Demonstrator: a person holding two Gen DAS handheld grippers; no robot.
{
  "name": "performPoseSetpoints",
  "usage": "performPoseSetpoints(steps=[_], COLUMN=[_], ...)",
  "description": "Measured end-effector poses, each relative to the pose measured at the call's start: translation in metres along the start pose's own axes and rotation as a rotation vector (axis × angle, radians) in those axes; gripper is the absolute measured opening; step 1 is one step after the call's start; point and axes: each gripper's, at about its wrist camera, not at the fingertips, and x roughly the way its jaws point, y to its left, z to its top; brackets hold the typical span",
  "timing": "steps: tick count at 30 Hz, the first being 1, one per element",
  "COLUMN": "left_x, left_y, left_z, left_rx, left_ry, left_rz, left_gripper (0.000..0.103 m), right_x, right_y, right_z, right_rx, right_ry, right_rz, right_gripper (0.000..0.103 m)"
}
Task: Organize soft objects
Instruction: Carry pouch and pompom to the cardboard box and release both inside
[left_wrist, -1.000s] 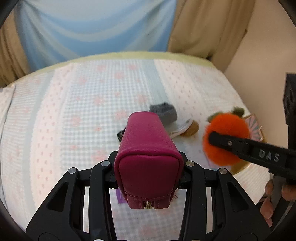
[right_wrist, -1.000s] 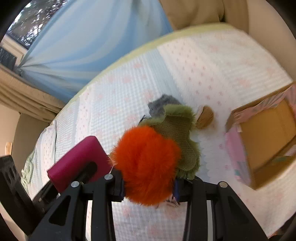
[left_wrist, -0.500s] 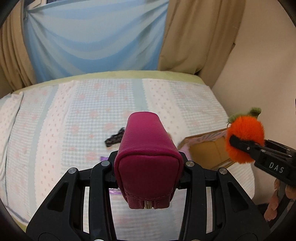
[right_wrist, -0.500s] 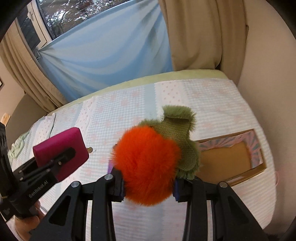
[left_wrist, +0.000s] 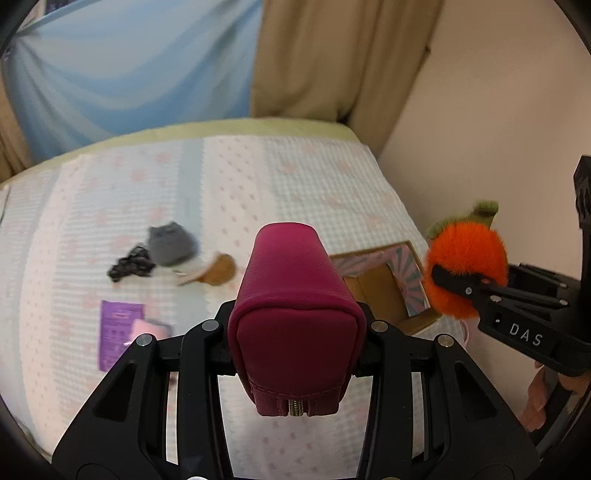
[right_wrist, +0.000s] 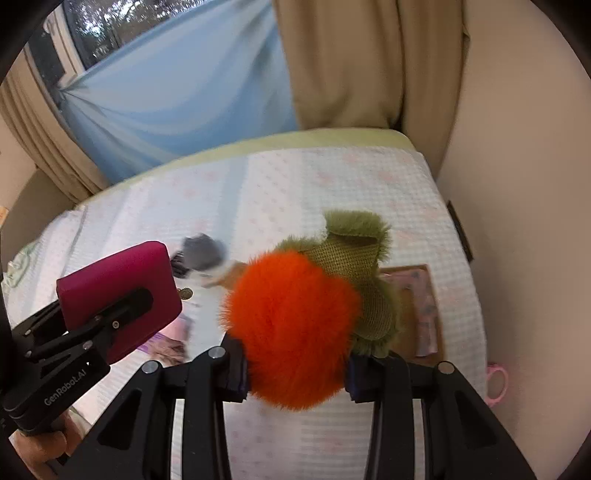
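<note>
— How far along were we?

— Midway, we judged. Our left gripper (left_wrist: 295, 325) was clamped on the magenta pouch (left_wrist: 295, 295) at lower centre; our right gripper (right_wrist: 295, 365) was squeezing the fluffy orange plush (right_wrist: 291, 325).

— And the box (left_wrist: 384, 280)?

— Right of centre, looking empty. The grey plush (left_wrist: 170, 247) and black lace (left_wrist: 129, 264) lay at centre left.

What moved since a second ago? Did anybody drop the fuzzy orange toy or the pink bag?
Nothing was dropped. Both grippers lifted up and back from the bed, so the cardboard box, hardly in sight at first, now shows below them. The left gripper stays shut on the magenta pouch, and the right gripper stays shut on the orange plush. The grey plush still lies on the bed.
</note>
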Motion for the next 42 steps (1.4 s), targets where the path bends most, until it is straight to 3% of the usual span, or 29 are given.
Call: performPoseSetpoints(steps=[7, 16, 23, 24, 25, 26, 27, 28, 30, 33, 42], left_x=[0.087, 0.209, 0.245, 0.245, 0.246, 0.248, 0.250, 0.249, 0.248, 0.246, 0.231], left_y=[-0.044, -0.058, -0.061, -0.062, -0.063, -0.065, -0.066, -0.066, -0.066, -0.063, -0.061], left_z=[-0.009, -0.033, -0.040, -0.040, -0.040, -0.041, -0.043, -0.046, -0.049, -0.053, -0.046], left_rx=[0.053, 0.123, 0.138, 0.143, 0.163, 0.179, 0.194, 0.200, 0.201, 0.195, 0.171], left_ry=[0.135, 0.324, 0.396, 0.394, 0.394, 0.400, 0.406, 0.406, 0.415, 0.425, 0.403], left_rz=[0.018, 0.002, 0.018, 0.024, 0.047, 0.058, 0.059, 0.055, 0.059, 0.080, 0.093], left_gripper=[0.036, 0.036, 0.036, 0.040, 0.046, 0.075, 0.103, 0.102, 0.103, 0.103, 0.103], right_x=[0.048, 0.147, 0.200, 0.204, 0.208, 0.212, 0.215, 0.219, 0.229, 0.233, 0.219], right_y=[-0.060, -0.116, -0.132, -0.135, -0.137, -0.138, -0.137, -0.135, -0.133, -0.137, -0.134], right_z=[-0.004, -0.018, -0.024, -0.024, -0.023, -0.022, -0.023, -0.023, -0.022, -0.020, -0.020], right_rx=[0.014, 0.018, -0.004, 0.003, 0.013, 0.016, 0.011, -0.008, -0.015, 0.036, 0.054], right_ry=[0.107, 0.268, 0.354, 0.361, 0.369, 0.379, 0.386, 0.391, 0.401, 0.400, 0.347], right_rz=[-0.044, -0.082, -0.056, -0.044, -0.024, -0.008, -0.011, -0.028, -0.026, 0.023, 0.032], right_gripper=[0.034, 0.034, 0.035, 0.035, 0.040, 0.043, 0.057, 0.078, 0.103, 0.103, 0.103])
